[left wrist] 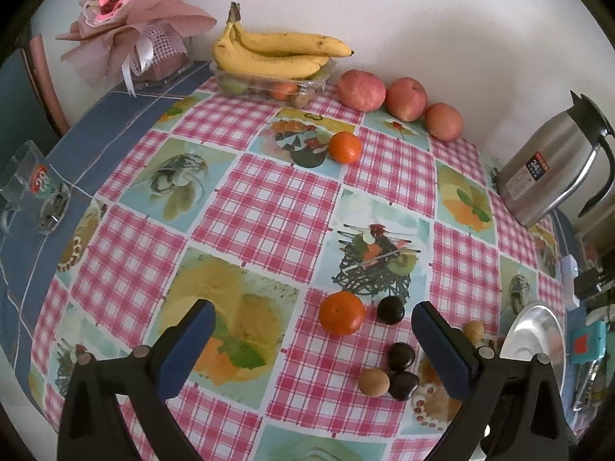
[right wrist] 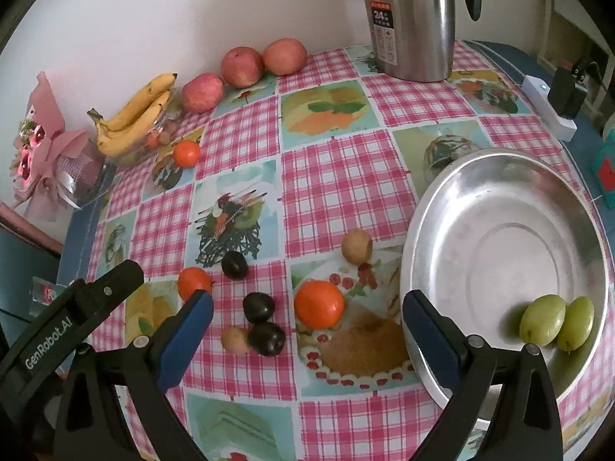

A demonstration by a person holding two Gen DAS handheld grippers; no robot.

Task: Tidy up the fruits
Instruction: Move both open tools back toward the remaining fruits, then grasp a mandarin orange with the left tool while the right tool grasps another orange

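Steel bowl (right wrist: pixel 499 176) with two green fruits (right wrist: pixel 542 324); three apples (right wrist: pixel 242 62); three oranges (right wrist: pixel 319 304)

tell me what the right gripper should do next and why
Probably lower the right gripper onto the orange and close. Its jaws are wide open and empty, that orange lies on the tablecloth between them, and the metal bowl just beside it holds only two green fruits, so it looks like the shortest pick toward the bowl.
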